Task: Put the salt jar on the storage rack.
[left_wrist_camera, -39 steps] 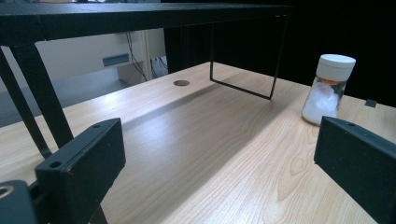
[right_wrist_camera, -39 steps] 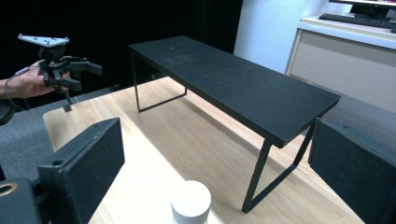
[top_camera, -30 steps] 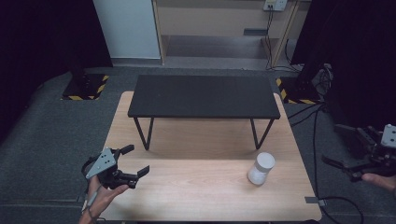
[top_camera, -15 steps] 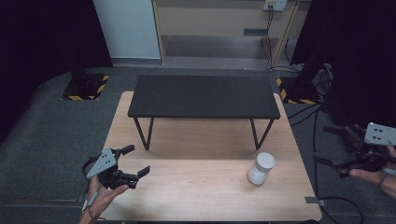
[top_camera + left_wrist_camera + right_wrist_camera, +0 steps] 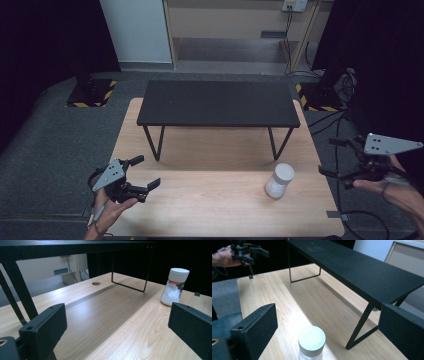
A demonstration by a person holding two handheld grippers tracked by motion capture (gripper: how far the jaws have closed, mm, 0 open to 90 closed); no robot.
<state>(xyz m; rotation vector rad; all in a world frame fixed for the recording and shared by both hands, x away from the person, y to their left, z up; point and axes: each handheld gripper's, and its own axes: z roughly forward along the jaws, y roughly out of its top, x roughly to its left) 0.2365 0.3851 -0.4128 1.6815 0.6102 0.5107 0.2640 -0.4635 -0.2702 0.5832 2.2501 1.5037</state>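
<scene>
Well, both grippers gape empty: left gripper point(image 5: 134, 183) at the table's point(image 5: 210, 205) near-left corner, right gripper point(image 5: 345, 159) off its right edge. Between them, nearer the right, stands the jar point(image 5: 279, 181); a hasty sideways approach could topple it.

A light wooden table point(image 5: 200, 200) carries a low black bench point(image 5: 218, 104) toward twelve o'clock and a white-capped jar point(image 5: 279, 181) of white stuff toward four o'clock, standing upright.
</scene>
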